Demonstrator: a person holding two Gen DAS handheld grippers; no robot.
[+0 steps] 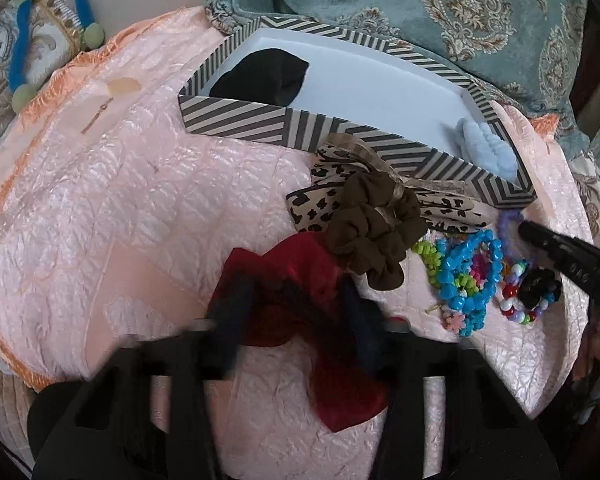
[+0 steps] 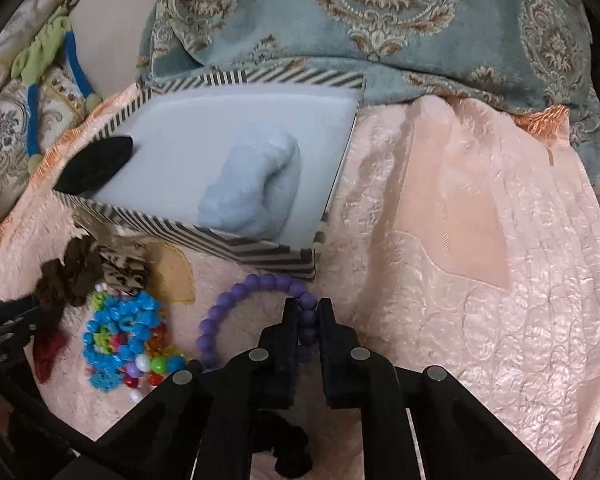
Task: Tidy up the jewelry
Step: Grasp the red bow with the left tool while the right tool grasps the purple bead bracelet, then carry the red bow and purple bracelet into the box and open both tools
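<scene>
A: Checking left wrist view. Left gripper [image 1: 296, 312] is half-closed around the dark red fabric scrunchie [image 1: 300, 280]; blurred, so can't tell if the pads bite yet. Black-and-white striped cardboard box [image 1: 260, 124] already holds a black scrunchie [image 1: 260, 76] and a pale blue fluffy scrunchie [image 1: 488, 148].

B: Outside the box?

A: Brown scrunchie [image 1: 372, 232], leopard-print bow [image 1: 324, 200], blue bead bracelets [image 1: 468, 272], all on the pink quilt [image 1: 100, 200].

B: Right wrist view?

A: Right gripper [image 2: 307, 312] is clamped narrow on the purple bead bracelet [image 2: 256, 284], which lies on the quilt just in front of the box. Judging two items in, most left.
</scene>
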